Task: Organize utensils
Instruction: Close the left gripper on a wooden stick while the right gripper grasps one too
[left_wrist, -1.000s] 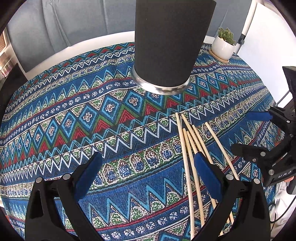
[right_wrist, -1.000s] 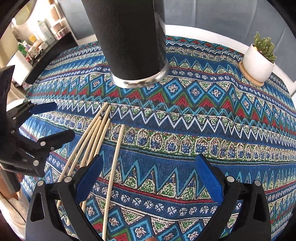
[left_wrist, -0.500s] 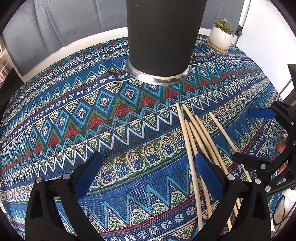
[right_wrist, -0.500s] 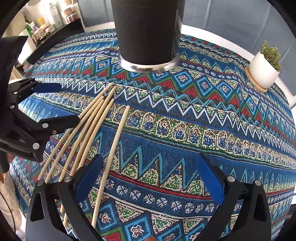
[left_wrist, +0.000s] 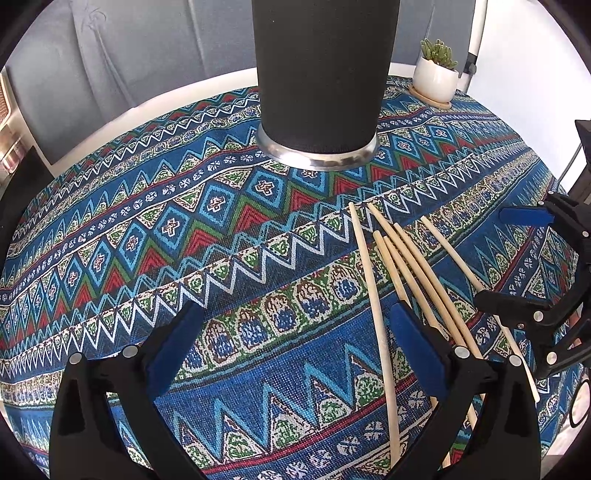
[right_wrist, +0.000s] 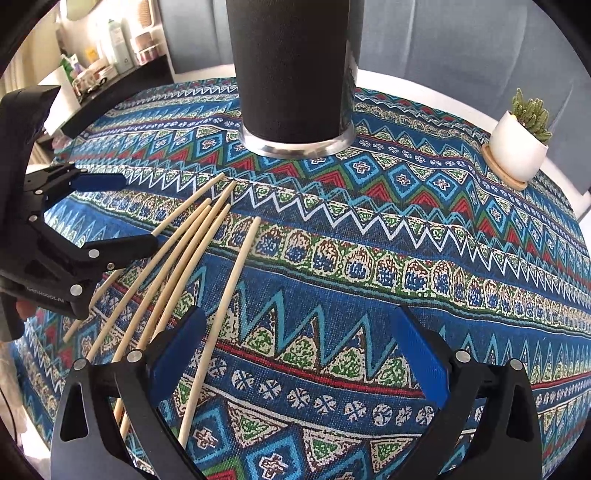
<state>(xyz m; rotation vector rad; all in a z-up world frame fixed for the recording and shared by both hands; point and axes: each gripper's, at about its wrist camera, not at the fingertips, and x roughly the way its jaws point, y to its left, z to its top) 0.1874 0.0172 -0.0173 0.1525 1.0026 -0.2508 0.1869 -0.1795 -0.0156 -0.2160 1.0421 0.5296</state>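
Patterned tablecloth, chopsticks fanned lengthwise toward black holder, both tools spread, empty.

Left gripper and right gripper both gape wide, holding nothing.

Home: tablecloth, potted succulent.

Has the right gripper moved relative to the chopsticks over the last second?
Yes. In its own view the right gripper has shifted left toward the chopsticks, judged against the black cup.
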